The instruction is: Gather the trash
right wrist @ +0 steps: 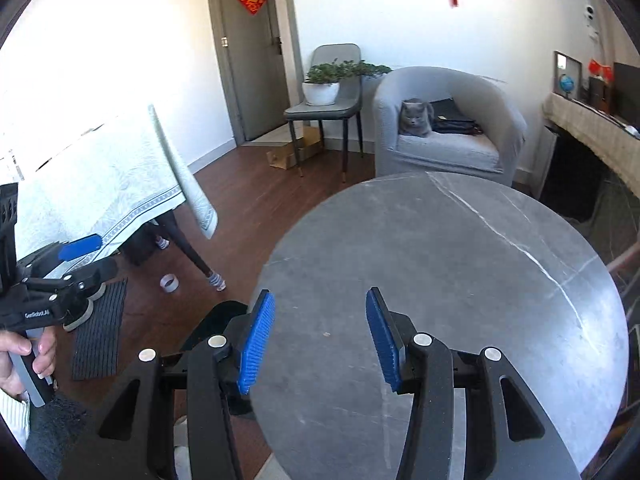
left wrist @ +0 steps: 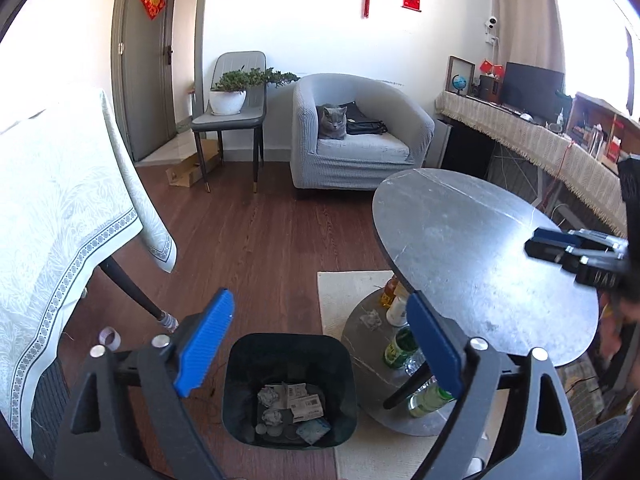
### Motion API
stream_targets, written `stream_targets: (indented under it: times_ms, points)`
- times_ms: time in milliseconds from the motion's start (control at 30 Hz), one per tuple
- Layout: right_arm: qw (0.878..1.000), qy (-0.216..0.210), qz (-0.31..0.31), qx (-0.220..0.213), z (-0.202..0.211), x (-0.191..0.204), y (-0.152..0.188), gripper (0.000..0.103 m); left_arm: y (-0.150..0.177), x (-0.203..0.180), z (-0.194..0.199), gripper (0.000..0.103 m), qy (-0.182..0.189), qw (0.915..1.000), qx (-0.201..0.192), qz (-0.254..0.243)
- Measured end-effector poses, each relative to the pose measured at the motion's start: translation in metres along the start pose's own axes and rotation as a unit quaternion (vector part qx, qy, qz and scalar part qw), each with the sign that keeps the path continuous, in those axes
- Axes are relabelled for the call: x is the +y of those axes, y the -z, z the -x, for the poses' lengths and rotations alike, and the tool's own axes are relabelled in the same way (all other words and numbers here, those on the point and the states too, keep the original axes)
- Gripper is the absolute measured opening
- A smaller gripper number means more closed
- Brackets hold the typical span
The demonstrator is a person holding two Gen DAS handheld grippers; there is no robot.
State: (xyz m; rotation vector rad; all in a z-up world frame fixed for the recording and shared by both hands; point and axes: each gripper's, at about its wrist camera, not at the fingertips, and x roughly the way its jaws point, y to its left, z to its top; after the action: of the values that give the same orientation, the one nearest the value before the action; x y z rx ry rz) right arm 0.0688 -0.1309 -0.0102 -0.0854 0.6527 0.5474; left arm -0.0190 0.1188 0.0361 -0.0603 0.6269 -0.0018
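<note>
**Black bin takes the drop; tabletop looks bare**

Blue-padded left claw (left wrist: 316, 344) hangs wide open and empty above the black bin (left wrist: 289, 390), where crumpled paper (left wrist: 290, 412) lies. Right claw (right wrist: 320, 340) hovers half-open, gripping nothing, over the grey tabletop (right wrist: 460, 280). Next, I'd guess, comes finding remaining trash.

Left wrist view looks down past its own fingers, close above the black bin (left wrist: 289, 388) on the floor, the round table (left wrist: 472, 248) at right. Right wrist view sits close over that table's (right wrist: 460, 280) near edge, facing across it. Both share the armchair (left wrist: 360, 136) and door (right wrist: 250, 52) beyond.
</note>
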Motion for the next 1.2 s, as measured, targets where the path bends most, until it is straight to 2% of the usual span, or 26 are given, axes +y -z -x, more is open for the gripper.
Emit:
stream_targets:
  times_ms: [67, 133, 200, 367, 433, 533, 667, 867, 1000, 1100, 1200]
  points:
    - [1.0, 0.015, -0.011, -0.005, 0.01, -0.015, 0.001, 0.051, 0.005, -0.007, -0.005, 0.093, -0.006, 0.9999, 0.006, -0.013]
    - [0.999, 0.025, -0.02, -0.014, 0.02, -0.025, 0.004, 0.065, 0.007, -0.01, -0.009, 0.093, -0.006, 0.9998, 0.012, -0.014]
    - [0.999, 0.027, -0.023, -0.021, 0.028, -0.031, 0.01, 0.072, 0.008, -0.012, -0.009, 0.093, -0.012, 0.9998, 0.011, -0.005]
    - [0.998, 0.054, -0.011, -0.011, 0.047, -0.045, 0.038, 0.076, 0.017, -0.019, -0.002, 0.093, -0.024, 0.9996, 0.013, -0.008]
    - [0.998, 0.057, -0.018, -0.018, 0.06, -0.053, 0.045, 0.082, 0.021, -0.023, 0.003, 0.094, -0.034, 0.9992, 0.011, -0.015]
    - [0.997, 0.053, -0.042, -0.033, 0.08, -0.061, 0.054, 0.084, 0.021, -0.024, 0.009, 0.094, -0.043, 0.999, 0.003, -0.012]
    - [0.997, 0.052, -0.047, -0.029, 0.096, -0.067, 0.069, 0.085, 0.025, -0.024, 0.016, 0.095, -0.039, 0.9992, 0.0, -0.01]
    - [0.998, 0.049, -0.047, -0.016, 0.099, -0.068, 0.088, 0.085, 0.036, -0.024, 0.022, 0.095, -0.051, 0.9985, 0.007, -0.018]
    - [0.997, 0.044, -0.058, -0.013, 0.097, -0.07, 0.096, 0.088, 0.042, -0.015, 0.021, 0.095, -0.042, 0.999, 0.016, 0.006]
    - [0.997, 0.046, -0.058, -0.009, 0.095, -0.069, 0.102, 0.09, 0.044, -0.017, 0.024, 0.095, -0.039, 0.9992, 0.012, 0.0]
    - [0.997, 0.046, -0.055, -0.024, 0.101, -0.066, 0.102, 0.092, 0.045, -0.017, 0.024, 0.095, -0.043, 0.999, 0.014, 0.003]
